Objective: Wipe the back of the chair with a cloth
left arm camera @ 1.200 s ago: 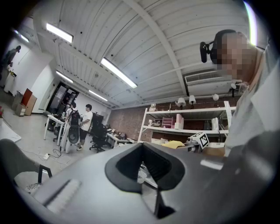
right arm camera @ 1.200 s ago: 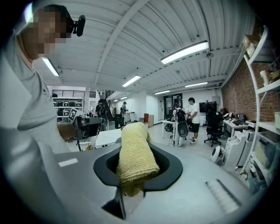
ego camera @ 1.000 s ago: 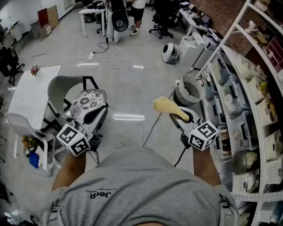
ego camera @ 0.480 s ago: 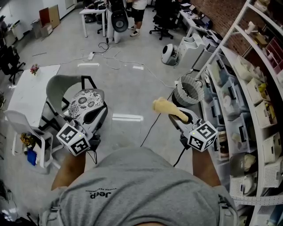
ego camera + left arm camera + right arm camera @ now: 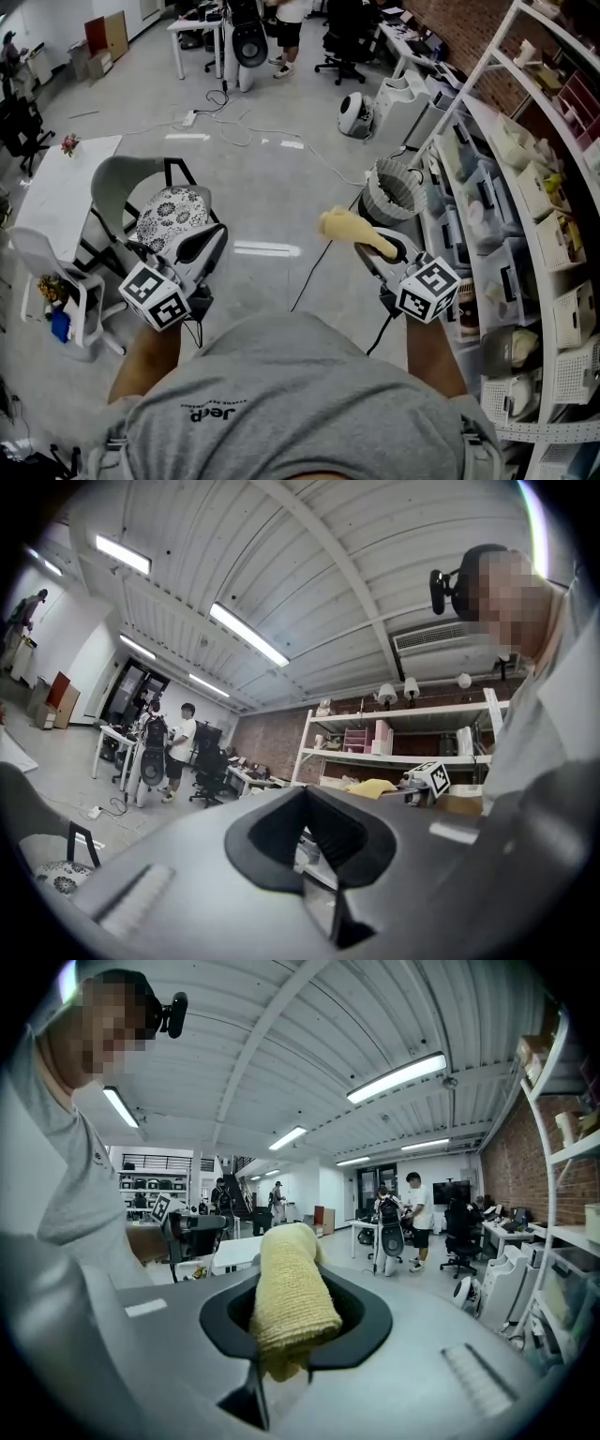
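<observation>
The chair stands on the floor at the left of the head view, with a grey curved back (image 5: 114,184) and a patterned seat cushion (image 5: 169,217). My left gripper (image 5: 208,239) hovers just right of the seat, shut with nothing in it; its jaws (image 5: 315,860) point up toward the ceiling and shelves. My right gripper (image 5: 375,248) is held at mid-right, well away from the chair, shut on a rolled yellow cloth (image 5: 349,228). In the right gripper view the cloth (image 5: 291,1290) sticks out between the jaws.
A white table (image 5: 58,192) and a white chair (image 5: 42,267) sit left of the grey chair. A round basket (image 5: 394,192) and tall white shelves (image 5: 525,216) line the right side. A cable (image 5: 323,248) runs across the floor. People stand at desks far back (image 5: 286,23).
The chair and table have drifted slightly left and up in the head view. Both grippers keep the same pose, and the cloth stays in the right one.
</observation>
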